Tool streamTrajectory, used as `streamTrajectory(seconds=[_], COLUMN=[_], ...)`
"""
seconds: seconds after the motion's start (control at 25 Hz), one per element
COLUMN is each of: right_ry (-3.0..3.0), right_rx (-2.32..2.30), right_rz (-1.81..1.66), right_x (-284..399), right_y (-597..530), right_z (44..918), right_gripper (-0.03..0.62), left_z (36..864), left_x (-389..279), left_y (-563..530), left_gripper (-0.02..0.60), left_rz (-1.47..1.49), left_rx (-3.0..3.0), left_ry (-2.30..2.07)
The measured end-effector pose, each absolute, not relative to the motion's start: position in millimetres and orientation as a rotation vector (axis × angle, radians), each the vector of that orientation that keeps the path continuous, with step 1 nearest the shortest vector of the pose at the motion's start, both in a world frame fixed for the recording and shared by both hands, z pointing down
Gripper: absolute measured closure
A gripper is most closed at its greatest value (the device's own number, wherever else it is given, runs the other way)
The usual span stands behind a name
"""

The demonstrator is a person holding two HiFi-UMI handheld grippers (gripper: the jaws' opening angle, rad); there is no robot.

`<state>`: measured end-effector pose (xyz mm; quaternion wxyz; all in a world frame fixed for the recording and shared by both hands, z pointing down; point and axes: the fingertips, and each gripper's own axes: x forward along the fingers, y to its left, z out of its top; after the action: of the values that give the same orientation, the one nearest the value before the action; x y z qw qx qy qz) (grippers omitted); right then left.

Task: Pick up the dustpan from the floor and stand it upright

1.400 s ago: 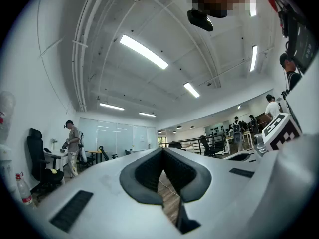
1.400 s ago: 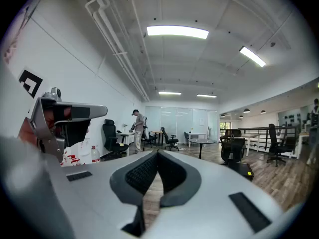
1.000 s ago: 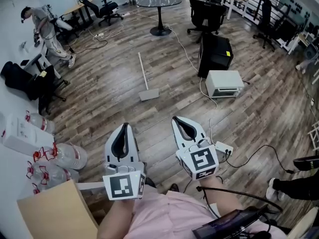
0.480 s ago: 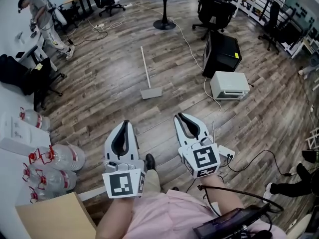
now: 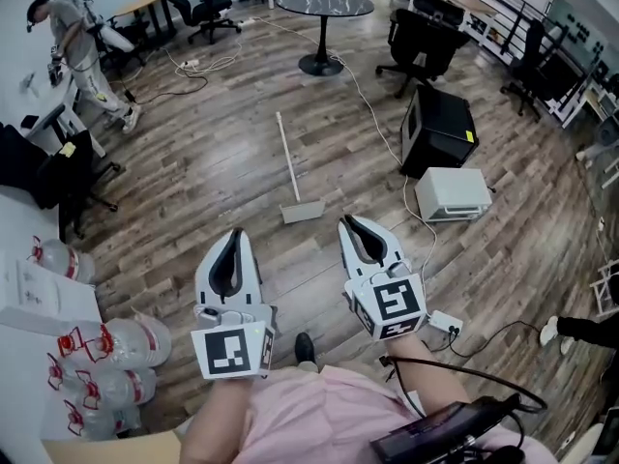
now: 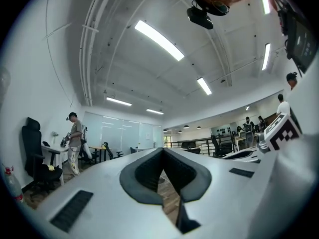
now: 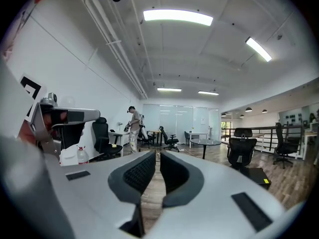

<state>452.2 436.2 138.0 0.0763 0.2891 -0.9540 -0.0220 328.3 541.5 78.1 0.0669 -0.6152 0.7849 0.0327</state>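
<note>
White long-handled dustpan (image 5: 302,211): too small to tell pan's open side. Brown cardboard box (image 5: 106,449) cut off at bottom edge.

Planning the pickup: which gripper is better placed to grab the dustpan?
Right, slightly. The dustpan lies flat on the floor ahead, and the right gripper is a little nearer its pan end than the left gripper. Both are shut and empty.

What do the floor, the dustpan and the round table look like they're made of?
Floor: matte wood-grain planks with visible seams; solid wood or laminate, can't tell.
Dustpan: pale, matte, probably plastic; too small to be sure.
Round table: dark speckled top, stone-like, on a black pedestal.
</note>
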Motion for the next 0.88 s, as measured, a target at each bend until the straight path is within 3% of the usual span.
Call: streamTrajectory(seconds=[0.88], right_ry=[-2.825], right_rx=[0.86], right_rz=[-0.031], right_x=[328.5], right_y=[287.3], right_z=[177.1], right_gripper=[0.58], left_z=[127.3], left_x=[211.1], left_y=[392.9], left_gripper=[0.572], left_rz=[0.002], left_rx=[-1.908], left_ry=[2.412])
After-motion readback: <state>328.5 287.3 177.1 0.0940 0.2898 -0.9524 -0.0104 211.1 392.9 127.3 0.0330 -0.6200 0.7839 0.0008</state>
